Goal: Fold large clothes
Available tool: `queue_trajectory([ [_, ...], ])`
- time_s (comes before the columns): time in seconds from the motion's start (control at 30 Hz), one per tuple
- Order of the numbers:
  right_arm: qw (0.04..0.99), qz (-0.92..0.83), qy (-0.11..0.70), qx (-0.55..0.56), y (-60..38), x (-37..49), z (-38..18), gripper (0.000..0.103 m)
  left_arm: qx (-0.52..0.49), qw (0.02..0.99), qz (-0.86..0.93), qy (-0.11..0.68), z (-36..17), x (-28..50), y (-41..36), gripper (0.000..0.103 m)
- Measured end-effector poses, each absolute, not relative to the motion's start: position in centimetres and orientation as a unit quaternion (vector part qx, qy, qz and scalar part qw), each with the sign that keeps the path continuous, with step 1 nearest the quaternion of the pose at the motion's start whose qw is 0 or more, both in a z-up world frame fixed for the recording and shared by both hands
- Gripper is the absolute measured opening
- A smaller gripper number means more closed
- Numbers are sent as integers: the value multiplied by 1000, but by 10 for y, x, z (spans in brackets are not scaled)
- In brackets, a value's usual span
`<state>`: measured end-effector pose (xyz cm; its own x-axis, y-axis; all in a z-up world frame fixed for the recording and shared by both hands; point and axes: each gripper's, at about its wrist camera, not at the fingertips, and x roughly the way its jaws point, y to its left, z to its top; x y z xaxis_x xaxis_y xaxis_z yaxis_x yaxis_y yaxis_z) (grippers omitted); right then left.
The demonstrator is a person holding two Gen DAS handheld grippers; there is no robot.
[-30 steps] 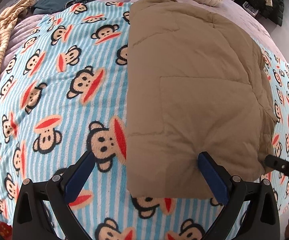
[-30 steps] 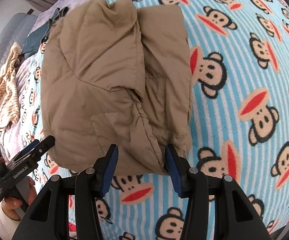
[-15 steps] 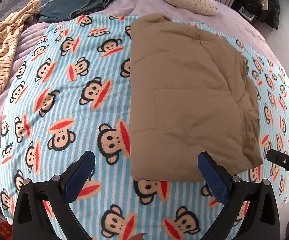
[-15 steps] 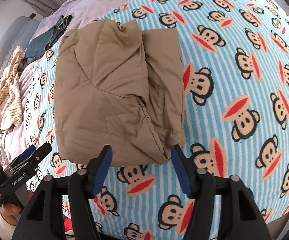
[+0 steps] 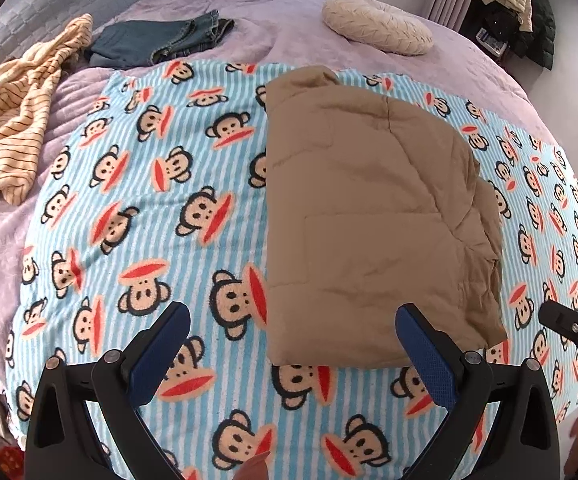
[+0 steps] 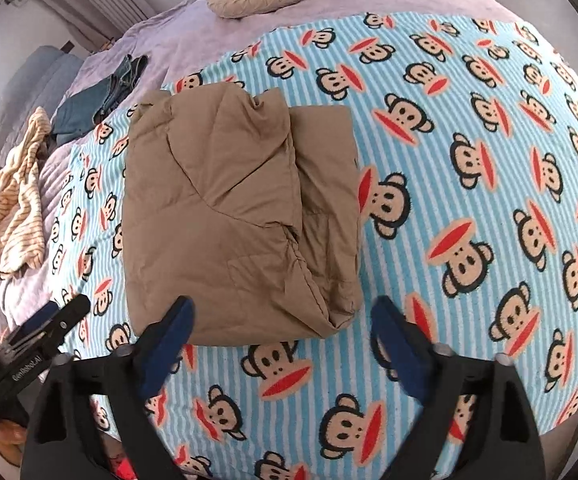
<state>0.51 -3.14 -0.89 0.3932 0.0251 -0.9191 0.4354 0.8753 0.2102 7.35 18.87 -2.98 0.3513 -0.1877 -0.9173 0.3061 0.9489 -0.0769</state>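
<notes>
Padded tan jacket (image 5: 373, 216) is laid folded on the monkey-print blanket (image 5: 137, 208) of the bed. Nothing is held: the left claw (image 5: 293, 344) is spread wide, the right claw (image 6: 281, 336) is opening. Both should be lifted clear without the layers being snagged.

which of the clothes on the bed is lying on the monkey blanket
The tan jacket, folded on the monkey blanket. The jeans and the striped top lie off it, on the purple bedspread near the headboard.
</notes>
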Motion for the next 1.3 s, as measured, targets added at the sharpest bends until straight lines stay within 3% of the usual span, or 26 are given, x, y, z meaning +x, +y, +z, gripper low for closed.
queue_trajectory([
  [1.3, 876, -112, 456, 106, -14, -75, 110, 103, 33, 887, -79, 454, 107, -46, 195, 103],
])
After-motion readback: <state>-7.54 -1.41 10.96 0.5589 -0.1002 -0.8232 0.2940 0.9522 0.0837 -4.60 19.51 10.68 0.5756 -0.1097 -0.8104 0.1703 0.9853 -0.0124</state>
